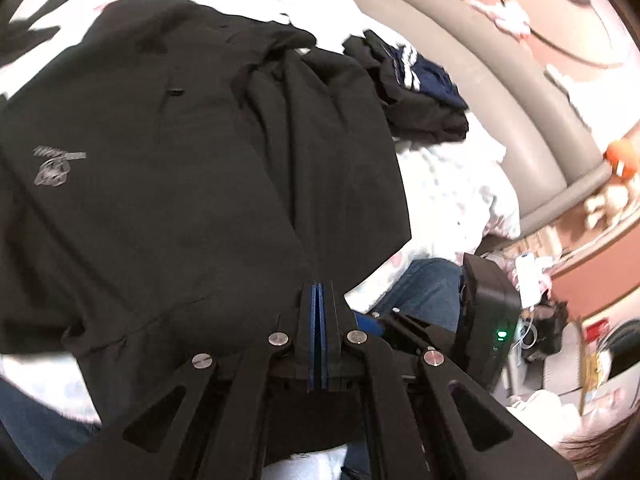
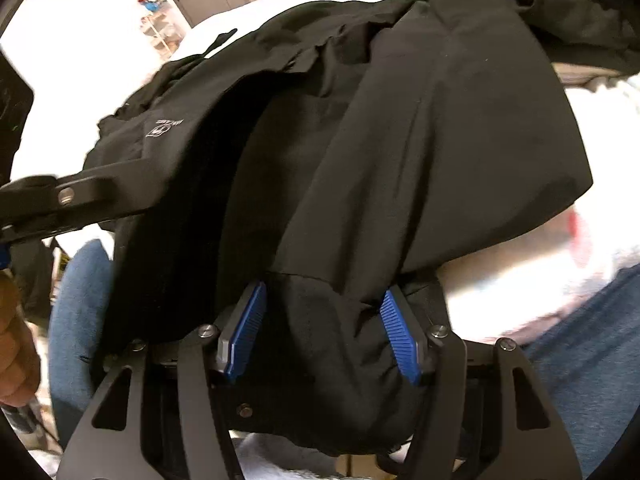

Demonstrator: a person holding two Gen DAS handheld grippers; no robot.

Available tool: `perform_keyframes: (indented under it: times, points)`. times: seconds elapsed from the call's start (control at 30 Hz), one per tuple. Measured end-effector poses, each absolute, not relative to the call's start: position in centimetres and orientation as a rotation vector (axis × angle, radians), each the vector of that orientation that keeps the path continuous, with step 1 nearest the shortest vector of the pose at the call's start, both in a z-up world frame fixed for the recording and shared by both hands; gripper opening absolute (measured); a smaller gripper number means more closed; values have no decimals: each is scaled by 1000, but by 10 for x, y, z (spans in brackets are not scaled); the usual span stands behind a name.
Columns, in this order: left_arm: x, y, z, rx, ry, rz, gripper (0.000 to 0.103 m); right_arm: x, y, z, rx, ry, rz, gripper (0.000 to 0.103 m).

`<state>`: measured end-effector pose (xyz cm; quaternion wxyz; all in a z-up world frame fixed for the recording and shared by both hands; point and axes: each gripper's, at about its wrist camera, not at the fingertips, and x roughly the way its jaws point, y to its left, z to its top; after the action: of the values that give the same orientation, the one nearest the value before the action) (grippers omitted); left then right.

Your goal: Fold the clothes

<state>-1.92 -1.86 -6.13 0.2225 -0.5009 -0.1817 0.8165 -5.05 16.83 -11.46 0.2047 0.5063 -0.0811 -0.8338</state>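
Evidently the folding is at an early stage: a black garment (image 1: 180, 168) with a small grey logo (image 1: 56, 166) is spread loosely over a bed covered with a white patterned sheet (image 1: 452, 196), and no crisp fold or tidy stack of it can be made out. The left hand-held gripper (image 1: 319, 320) is pressed together, its blue pads meeting at the near edge of the black cloth, so a thin hem is judged to be pinched there, though the fabric between the pads cannot be seen. The right hand-held gripper (image 2: 320, 336) is spread, with a bunched cuff or hem lying between its blue pads (image 2: 244, 332); whether the pads press on it cannot be told. A navy garment with white stripes (image 1: 416, 76) lies crumpled beyond and seems to be awaiting folding. The garment's type, its far edge and its sleeves are hidden by creases, blur and the fisheye rim.
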Motion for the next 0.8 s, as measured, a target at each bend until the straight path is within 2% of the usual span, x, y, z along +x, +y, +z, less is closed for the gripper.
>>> perform_keyframes:
  times: [0.17,0.23,0.33,0.5,0.57,0.63,0.7,0.8]
  points:
    - [-29,-6,-90,-1458,-548,2129,0,-53,185,-118,1410,-372,-2263,62]
    - [-29,-11,-102,-1496,-597,2114,0,-50,198,-114,1429,-414,-2262,57]
    - [-28,-19,-117,-1546,-663,2095,0,-42,227,-104,1427,-532,-2277,57]
    - [-26,5,-104,-1498,-545,2126,2,-40,273,-80,1348,-703,-2426,58]
    - [-28,20,-95,-1466,-472,2146,6,-44,285,-72,1348,-682,-2516,58]
    - [-35,34,-87,-1423,-410,2170,27,-53,290,-68,1378,-630,-2580,58]
    - [-41,51,-77,-1361,-369,2150,37,-62,298,-67,1387,-662,-2584,58]
    - [-55,75,-78,-1365,-257,2165,39,-81,304,-75,1406,-729,-2508,59]
